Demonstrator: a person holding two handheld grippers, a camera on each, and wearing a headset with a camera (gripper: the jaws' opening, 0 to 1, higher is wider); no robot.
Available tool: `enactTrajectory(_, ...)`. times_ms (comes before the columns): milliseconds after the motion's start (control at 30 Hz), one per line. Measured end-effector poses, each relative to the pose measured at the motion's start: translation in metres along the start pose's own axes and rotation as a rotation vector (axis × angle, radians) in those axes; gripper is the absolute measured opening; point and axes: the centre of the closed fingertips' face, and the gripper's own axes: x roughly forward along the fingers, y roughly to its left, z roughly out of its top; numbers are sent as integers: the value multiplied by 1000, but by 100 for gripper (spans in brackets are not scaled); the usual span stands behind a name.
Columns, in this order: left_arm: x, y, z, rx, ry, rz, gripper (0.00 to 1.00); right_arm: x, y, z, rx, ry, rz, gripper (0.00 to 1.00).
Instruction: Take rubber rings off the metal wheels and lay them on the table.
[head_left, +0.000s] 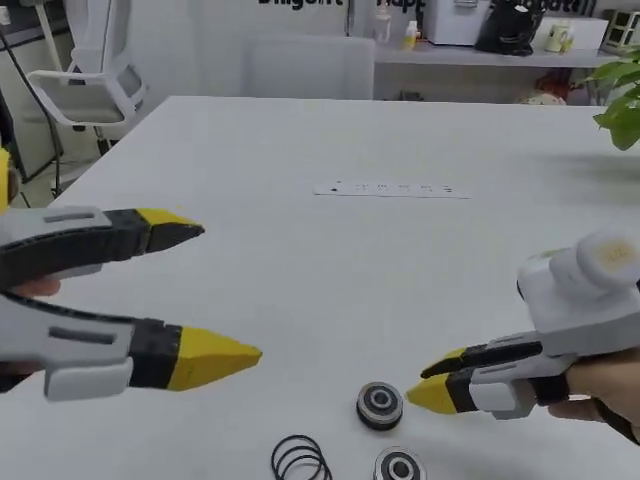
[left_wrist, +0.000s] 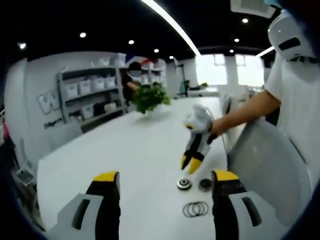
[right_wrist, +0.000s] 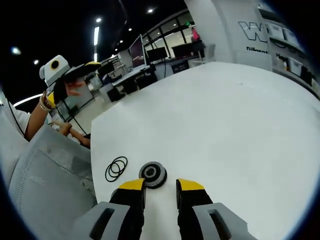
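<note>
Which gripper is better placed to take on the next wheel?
Right. The right gripper has its tips close beside a metal wheel and pointing at it. The left gripper is open and farther off to the side.

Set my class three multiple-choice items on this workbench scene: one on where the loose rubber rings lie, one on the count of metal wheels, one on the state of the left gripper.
1. Where do the loose rubber rings lie?
A) on the table beside the metal wheels
B) on a shelf
C) on a chair

2. How many metal wheels are on the table?
A) one
B) two
C) four

3. The left gripper is:
A) shut on a wheel
B) shut on a ring
C) open, holding nothing

Key:
1 A: they lie flat on the table beside the wheels.
2 B: one sits by the right gripper, and a second wheel sits nearer the person.
3 C: its fingers stand far apart, with nothing between them.
</note>
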Motion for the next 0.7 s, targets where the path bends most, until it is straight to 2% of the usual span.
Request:
enactTrajectory(33, 6, -3, 4, 15, 0, -20, 75, 2, 5, -2, -3, 5, 20, 21)
enactTrajectory(100, 16, -5, 9, 48, 2, -41, 74, 4, 8, -5, -19, 20, 25, 21)
enactTrajectory(233, 38, -10, 20, 81, -17, -84, 71, 8, 4, -11, -45, 44, 25, 22)
enactTrajectory(333, 58, -14, 21, 133, 10, -123, 69, 10, 5, -15, -69, 68, 28, 23)
enactTrajectory(500, 82, -18, 25, 120, -8, -164, 67, 11, 9, -14, -96, 74, 30, 23)
enactTrajectory(600, 100, -12, 15, 133, -3, -145, 64, 11, 8, -14, -103, 74, 29, 23)
enactTrajectory(633, 104, -10, 13, 126, -11, -141, 63, 11, 8, -14, -104, 72, 28, 23)
enactTrajectory(700, 114, -8, 10, 67, -48, -130, 60, 11, 6, -13, -106, 69, 21, 23)
